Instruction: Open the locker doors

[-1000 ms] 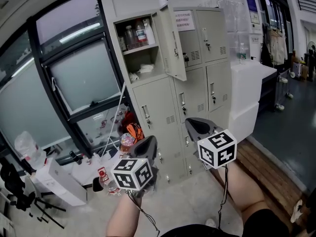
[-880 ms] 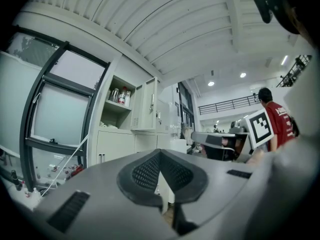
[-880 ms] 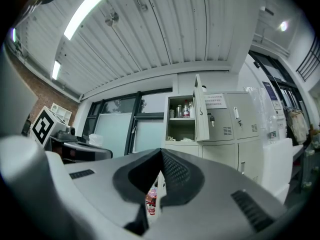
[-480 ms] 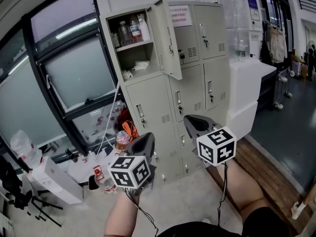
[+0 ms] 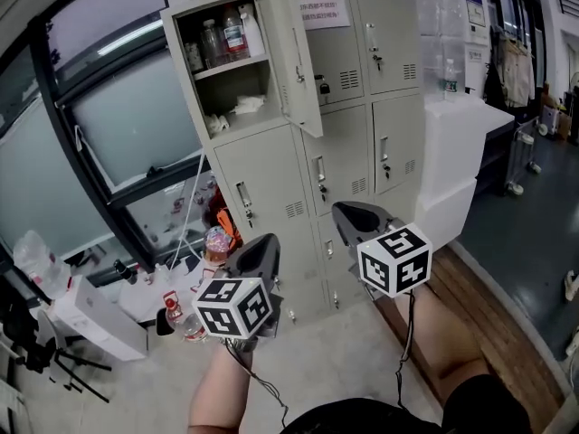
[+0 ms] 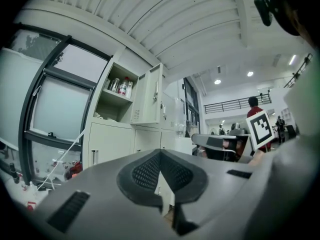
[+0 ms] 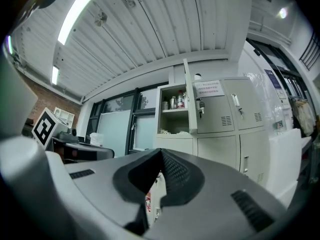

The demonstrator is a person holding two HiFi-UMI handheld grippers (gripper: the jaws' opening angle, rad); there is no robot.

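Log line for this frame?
left gripper: shut, empty | right gripper: shut, empty | beige metal locker cabinet: top-left door open, others closed

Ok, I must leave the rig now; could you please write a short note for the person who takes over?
Left claw: shut, empty, held level before the lockers, touching nothing.
Right claw: the same.
Done: the top-left door stands open; bottles show on its shelf.
To do: the other doors in view, such as the middle-left door and the top-right door, are closed. The bottom row is partly hidden behind the claws.
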